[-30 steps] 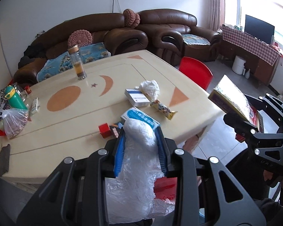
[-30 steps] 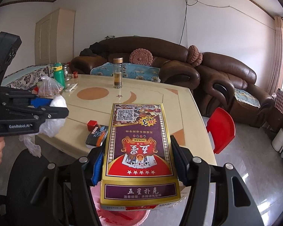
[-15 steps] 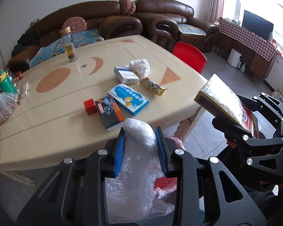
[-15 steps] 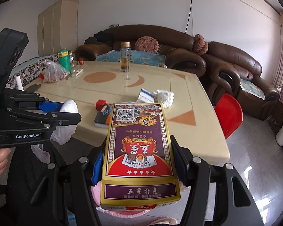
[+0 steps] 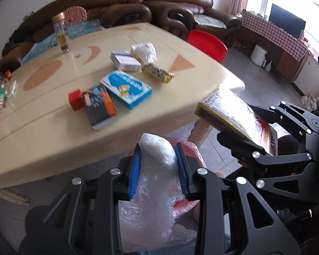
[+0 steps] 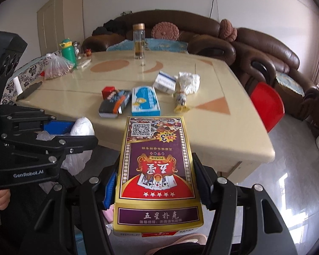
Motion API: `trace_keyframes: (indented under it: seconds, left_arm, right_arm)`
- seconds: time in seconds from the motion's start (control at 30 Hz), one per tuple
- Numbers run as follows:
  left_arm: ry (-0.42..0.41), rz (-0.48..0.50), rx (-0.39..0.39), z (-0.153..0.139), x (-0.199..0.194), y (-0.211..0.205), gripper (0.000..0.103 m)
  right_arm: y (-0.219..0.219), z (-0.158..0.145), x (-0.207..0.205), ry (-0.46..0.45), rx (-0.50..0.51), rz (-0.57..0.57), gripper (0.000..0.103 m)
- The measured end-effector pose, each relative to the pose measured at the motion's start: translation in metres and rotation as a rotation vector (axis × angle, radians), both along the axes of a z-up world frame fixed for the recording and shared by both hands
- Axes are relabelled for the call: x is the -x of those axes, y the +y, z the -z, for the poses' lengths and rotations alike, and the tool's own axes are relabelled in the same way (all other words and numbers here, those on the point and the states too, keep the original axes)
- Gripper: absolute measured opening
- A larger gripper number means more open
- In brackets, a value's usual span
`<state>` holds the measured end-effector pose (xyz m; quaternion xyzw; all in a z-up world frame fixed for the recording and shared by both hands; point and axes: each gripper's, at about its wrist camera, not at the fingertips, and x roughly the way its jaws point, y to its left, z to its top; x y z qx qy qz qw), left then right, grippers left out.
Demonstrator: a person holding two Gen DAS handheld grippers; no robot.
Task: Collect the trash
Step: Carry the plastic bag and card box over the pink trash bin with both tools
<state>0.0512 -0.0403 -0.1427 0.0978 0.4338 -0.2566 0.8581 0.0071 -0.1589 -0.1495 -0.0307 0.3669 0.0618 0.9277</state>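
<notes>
My left gripper (image 5: pixel 158 155) is shut on a crumpled clear plastic bag (image 5: pixel 153 182), which hangs down between its blue pads. Just beyond and below it shows a red bin lined with pink plastic (image 5: pixel 191 155). The right gripper (image 6: pixel 157 170) is shut on a gold and purple playing-card box (image 6: pixel 157 170), also visible in the left wrist view (image 5: pixel 231 114) with the right gripper (image 5: pixel 272 148) beside the table. In the right wrist view the left gripper (image 6: pixel 74 131) with its plastic bag (image 6: pixel 81 127) sits at the left. Both hover off the near edge of the cream table (image 6: pixel 212 127).
On the table lie a black and orange box (image 5: pixel 98 106), a small red box (image 5: pixel 75 99), a blue box (image 5: pixel 127 89), a white and blue box (image 5: pixel 124 60), a crumpled white wrapper (image 5: pixel 143 52), a yellow snack wrapper (image 5: pixel 159 74) and a glass bottle (image 5: pixel 61 35). A red chair (image 5: pixel 206 44) and brown sofas stand behind.
Both grippers have sunk lower in front of the table and tipped downward, each still gripping its item. The pink-lined bin has come into view under the left gripper.
</notes>
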Motion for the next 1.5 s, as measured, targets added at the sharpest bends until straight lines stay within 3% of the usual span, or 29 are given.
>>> trace_keyframes:
  seconds: [0.8,1.23,1.5]
  left_arm:
    - [0.280,0.001,-0.064,0.121,-0.047,-0.026,0.032]
    - [0.448,-0.061,-0.046,0.179,-0.073,-0.022,0.032]
    - [0.505,-0.166,0.000,0.204,-0.090,-0.013,0.032]
  right_arm:
    - [-0.018,0.112,-0.046,0.255,-0.048,0.006,0.059]
    - [-0.019,0.172,-0.071,0.426,-0.052,-0.039,0.059]
    - [-0.019,0.197,-0.081,0.499,-0.046,-0.059,0.059]
